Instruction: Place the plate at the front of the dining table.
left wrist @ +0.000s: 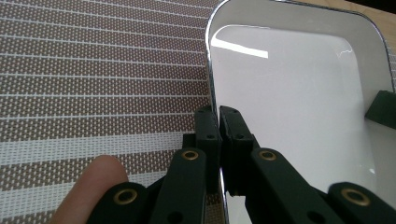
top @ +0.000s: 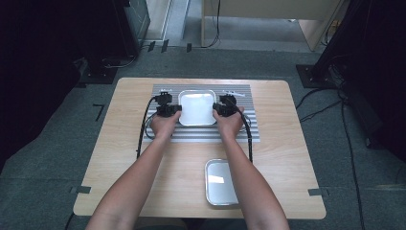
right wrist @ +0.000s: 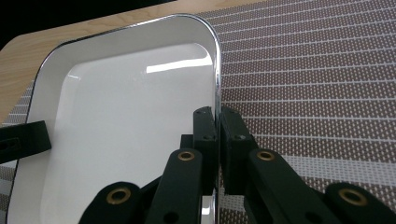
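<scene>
1. In the high view, a white tray (top: 197, 107) lay on a striped placemat (top: 249, 129) toward the far edge of the wooden table (top: 124, 158), midway between its left and right edges. The left gripper (top: 176, 109) met the tray's left rim and the right gripper (top: 216, 109) its right rim, each held in one of the person's hands. A second, metal tray (top: 220, 182) sat near the table's near edge, right of centre, partly under the right forearm.

2. In the left gripper view, the left gripper (left wrist: 219, 122) had its jaws pressed together on the tray's (left wrist: 289, 102) shiny rim, one jaw inside the tray and one outside over the placemat (left wrist: 93, 74). A fingertip (left wrist: 93, 184) showed at the lower left.

3. In the right gripper view, the right gripper (right wrist: 217, 122) was likewise clamped on the tray's (right wrist: 126, 121) rim, with the placemat (right wrist: 317, 79) on the outer side. The table's wood (right wrist: 28, 60) showed beyond the tray's far corner.
</scene>
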`<state>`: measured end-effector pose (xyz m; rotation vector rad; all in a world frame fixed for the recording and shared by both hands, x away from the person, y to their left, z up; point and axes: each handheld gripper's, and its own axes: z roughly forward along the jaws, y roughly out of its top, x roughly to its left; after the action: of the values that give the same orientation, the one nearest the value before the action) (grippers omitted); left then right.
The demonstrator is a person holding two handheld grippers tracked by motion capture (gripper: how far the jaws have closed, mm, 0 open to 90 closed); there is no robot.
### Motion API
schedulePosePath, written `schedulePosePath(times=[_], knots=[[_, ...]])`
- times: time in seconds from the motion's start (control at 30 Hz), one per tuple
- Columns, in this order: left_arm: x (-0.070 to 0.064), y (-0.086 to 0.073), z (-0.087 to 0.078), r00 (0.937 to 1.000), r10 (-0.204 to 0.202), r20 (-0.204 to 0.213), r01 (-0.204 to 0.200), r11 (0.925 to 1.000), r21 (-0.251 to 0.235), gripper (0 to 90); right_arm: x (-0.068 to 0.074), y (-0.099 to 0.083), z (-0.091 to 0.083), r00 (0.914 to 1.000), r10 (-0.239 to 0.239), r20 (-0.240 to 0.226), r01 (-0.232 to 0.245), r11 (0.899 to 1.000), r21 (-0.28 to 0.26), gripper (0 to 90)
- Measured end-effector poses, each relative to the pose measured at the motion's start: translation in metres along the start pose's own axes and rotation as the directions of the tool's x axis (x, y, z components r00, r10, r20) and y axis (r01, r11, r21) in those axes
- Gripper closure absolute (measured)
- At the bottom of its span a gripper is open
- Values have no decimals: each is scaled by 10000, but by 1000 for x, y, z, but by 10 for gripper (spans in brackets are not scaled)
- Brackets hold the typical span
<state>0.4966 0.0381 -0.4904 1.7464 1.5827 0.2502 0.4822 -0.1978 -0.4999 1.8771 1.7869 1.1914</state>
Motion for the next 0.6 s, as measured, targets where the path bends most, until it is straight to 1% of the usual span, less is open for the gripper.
schedulePosePath(times=[0.07,0.13,0.17,0.2,0.27,0.3,0.43,0.6], knots=[[0,0,2,10000,27,-7,-27,10000,42,876,0,1,1,10000,-47,48,48,10000,-42,873],[2,0,5,10000,-38,47,37,9999,118,872,-2,0,4,10000,-61,62,61,10000,38,867],[1,1,6,10000,48,5,-48,9998,185,871,-3,0,5,10000,-73,62,72,10000,62,864],[1,1,6,10000,48,5,-48,9998,185,869,-4,-1,6,10000,51,53,-52,9999,150,856],[-1,3,9,9996,221,-186,-214,9991,361,867,-6,-3,8,9999,145,72,-147,9996,244,853],[-2,3,9,9995,229,-203,-221,9990,388,867,-6,-3,8,9998,214,48,-215,9994,259,852],[-2,5,11,9997,184,-159,-177,9989,436,869,-7,-3,8,9997,241,102,-243,9993,277,852],[-3,5,14,9996,255,-158,-246,9982,541,846,-10,-2,8,9994,353,42,-354,9988,332,855]])
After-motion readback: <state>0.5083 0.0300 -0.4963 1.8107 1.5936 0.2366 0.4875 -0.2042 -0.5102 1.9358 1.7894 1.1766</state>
